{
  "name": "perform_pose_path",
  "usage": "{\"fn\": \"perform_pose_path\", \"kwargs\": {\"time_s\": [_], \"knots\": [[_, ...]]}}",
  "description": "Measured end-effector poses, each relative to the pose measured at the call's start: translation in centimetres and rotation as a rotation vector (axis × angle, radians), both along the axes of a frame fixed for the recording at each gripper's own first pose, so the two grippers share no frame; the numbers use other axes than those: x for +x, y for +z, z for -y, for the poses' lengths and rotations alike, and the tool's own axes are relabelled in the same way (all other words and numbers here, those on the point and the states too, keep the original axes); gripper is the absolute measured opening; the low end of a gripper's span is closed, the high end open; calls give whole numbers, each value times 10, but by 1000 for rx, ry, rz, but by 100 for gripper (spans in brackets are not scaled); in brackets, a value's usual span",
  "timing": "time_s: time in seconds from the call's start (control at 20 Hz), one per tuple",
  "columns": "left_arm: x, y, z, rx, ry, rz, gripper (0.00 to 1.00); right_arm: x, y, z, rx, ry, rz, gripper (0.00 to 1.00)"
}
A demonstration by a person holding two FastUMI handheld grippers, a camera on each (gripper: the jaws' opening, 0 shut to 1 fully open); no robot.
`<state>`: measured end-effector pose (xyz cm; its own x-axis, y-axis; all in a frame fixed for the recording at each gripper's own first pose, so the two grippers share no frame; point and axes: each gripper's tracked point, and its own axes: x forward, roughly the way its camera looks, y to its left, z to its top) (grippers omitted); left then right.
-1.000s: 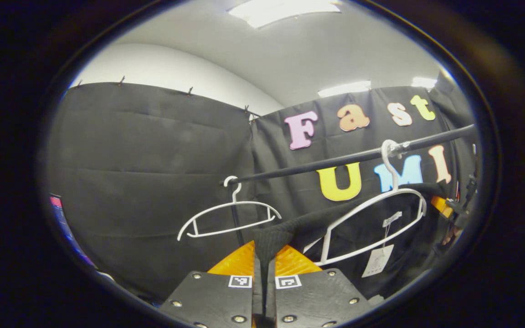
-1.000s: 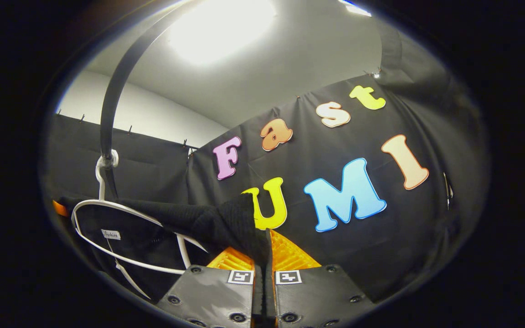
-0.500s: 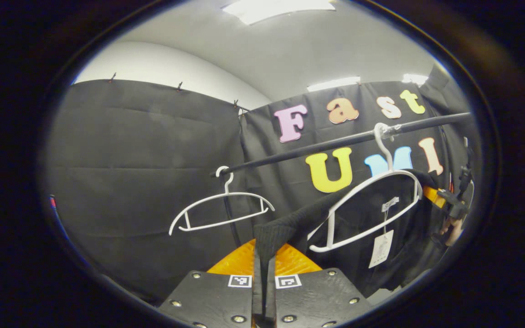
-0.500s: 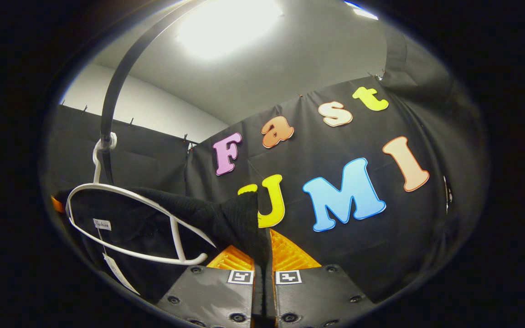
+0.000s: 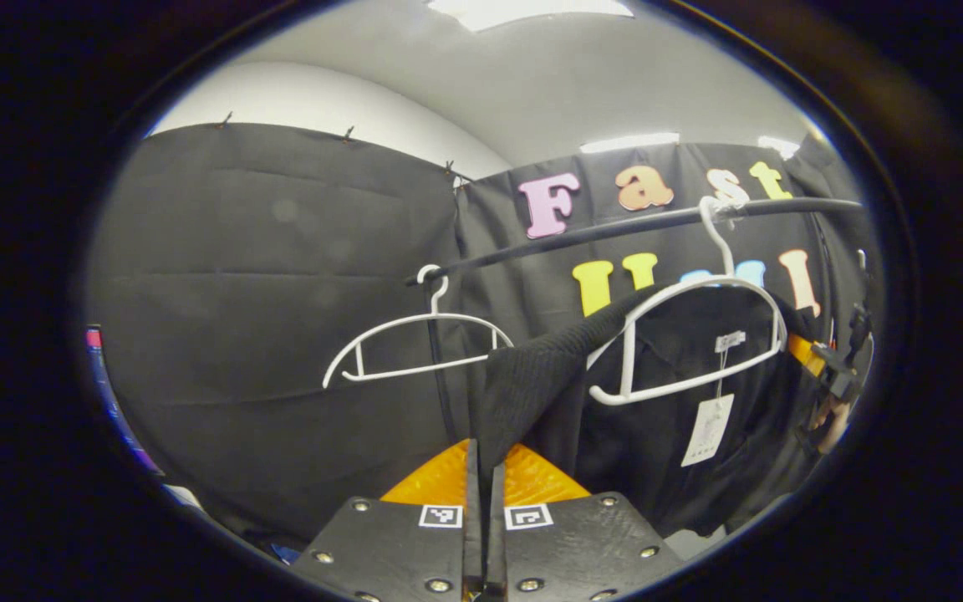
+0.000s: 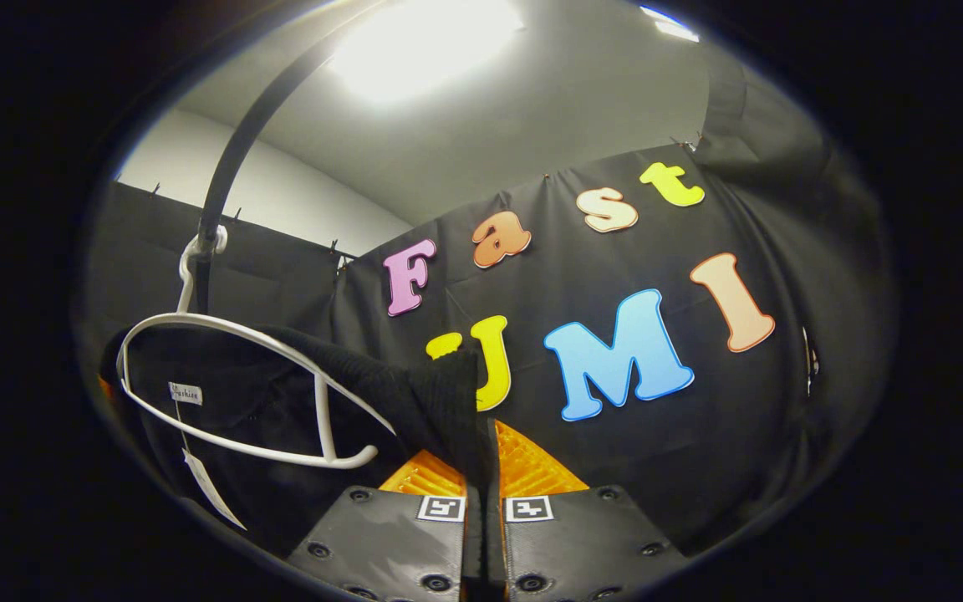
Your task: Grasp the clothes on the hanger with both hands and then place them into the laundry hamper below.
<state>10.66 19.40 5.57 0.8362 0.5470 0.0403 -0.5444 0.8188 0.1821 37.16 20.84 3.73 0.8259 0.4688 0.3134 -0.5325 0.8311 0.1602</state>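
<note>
under the rail (image 5: 615, 227), the black top (image 5: 682, 351) hangs half off its hanger (image 5: 699, 334). left gripper (image 5: 484, 468) and right gripper (image 6: 481, 456) each have jaws clamped on a shoulder of it. step: freeing it. next, judged: pull it clear, then lower. no hamper seen yet, contents unknown.

Each gripper, the left gripper (image 5: 483, 468) and the right gripper (image 6: 481, 464), has two black plates with round screws and one small square black-and-white marker near each finger.
</note>
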Motion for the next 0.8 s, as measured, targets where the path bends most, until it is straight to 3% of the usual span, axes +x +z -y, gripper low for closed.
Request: {"fn": "perform_pose_path", "kwargs": {"time_s": [0.15,0.2,0.3,0.7,0.8], "knots": [[1,20,-2,-10,-5,49,5,5,15,3,23,-5,4,7],[-1,27,-3,-23,-6,74,4,6,20,4,34,-8,8,0],[4,32,-9,-42,-12,100,1,9,26,3,43,-9,14,4],[23,74,-19,-7,-50,146,1,19,38,-2,16,-3,58,0],[35,83,-21,19,-65,135,1,24,39,-6,3,3,70,4]]}}
